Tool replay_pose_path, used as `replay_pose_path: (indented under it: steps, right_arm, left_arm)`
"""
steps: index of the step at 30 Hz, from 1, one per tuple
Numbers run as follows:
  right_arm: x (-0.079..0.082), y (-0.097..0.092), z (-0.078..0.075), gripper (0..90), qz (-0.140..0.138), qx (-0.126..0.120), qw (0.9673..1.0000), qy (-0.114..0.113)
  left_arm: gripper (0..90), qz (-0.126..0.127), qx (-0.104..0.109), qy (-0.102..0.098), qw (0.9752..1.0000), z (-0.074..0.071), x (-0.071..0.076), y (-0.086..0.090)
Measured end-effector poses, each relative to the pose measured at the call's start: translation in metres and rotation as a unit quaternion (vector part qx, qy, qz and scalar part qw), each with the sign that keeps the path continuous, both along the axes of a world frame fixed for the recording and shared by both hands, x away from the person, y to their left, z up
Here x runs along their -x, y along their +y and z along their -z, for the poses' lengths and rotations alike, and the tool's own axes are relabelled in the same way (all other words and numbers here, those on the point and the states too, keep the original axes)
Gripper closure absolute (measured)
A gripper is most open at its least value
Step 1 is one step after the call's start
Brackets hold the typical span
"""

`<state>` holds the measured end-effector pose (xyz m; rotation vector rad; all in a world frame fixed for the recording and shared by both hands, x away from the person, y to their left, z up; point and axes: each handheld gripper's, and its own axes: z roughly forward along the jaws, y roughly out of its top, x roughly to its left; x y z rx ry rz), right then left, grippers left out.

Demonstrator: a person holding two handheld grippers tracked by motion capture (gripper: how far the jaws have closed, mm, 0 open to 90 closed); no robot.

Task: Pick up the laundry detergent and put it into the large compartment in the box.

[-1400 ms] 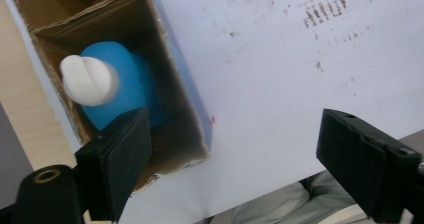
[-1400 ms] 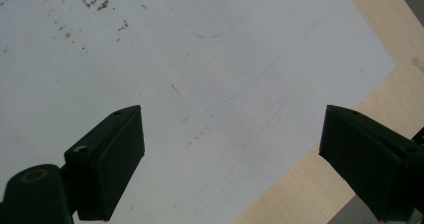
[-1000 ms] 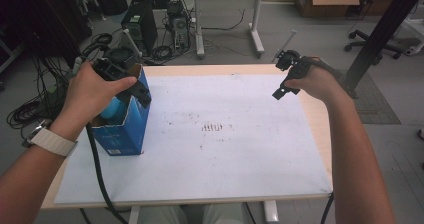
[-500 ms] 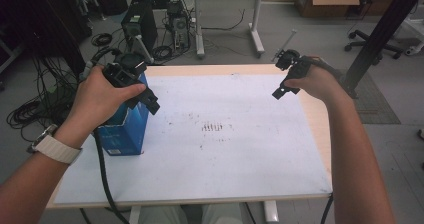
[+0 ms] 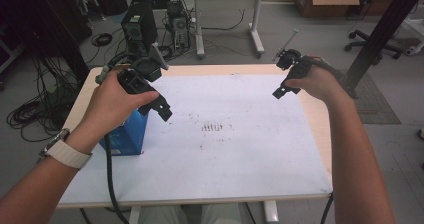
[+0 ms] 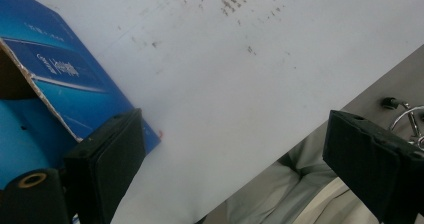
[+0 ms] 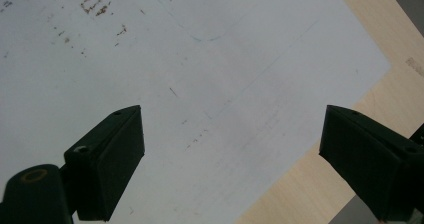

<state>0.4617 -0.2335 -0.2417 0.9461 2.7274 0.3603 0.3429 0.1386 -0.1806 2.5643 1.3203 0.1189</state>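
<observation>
- High view: left gripper [image 5: 159, 105] held above blue box [image 5: 126, 136] at white sheet's [image 5: 240, 154] left edge; right gripper [image 5: 283, 86] raised over far right corner, well apart.
- Left gripper view: jaws wide apart, empty; blue box [image 6: 45, 89] with torn-open top beside left jaw.
- Right gripper view: jaws spread, empty, over white sheet [image 7: 200, 84] and wooden table [image 7: 380, 49] edge.

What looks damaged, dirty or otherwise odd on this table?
The blue cardboard box at the table's left side has a ragged, torn top edge, seen in the left gripper view. The white sheet covering the table carries a cluster of dark smudges near its middle. Nothing is spilled.
</observation>
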Motion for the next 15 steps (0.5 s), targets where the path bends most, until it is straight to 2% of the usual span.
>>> replay_pose_path:
  steps: [11, 15]
  right_arm:
    - [-0.0007, 0.0022, 0.0017, 10.5, -0.004, 0.002, 1.0000, 0.002]
    - [-0.0004, 0.0011, 0.0015, 10.4, -0.003, 0.002, 1.0000, 0.002]
  left_arm:
    - [10.4, 0.000, 0.003, -0.001, 1.0000, 0.0020, -0.0006, 0.0003]
    - [10.4, 0.007, 0.004, -0.002, 1.0000, 0.0030, -0.0005, -0.0020]
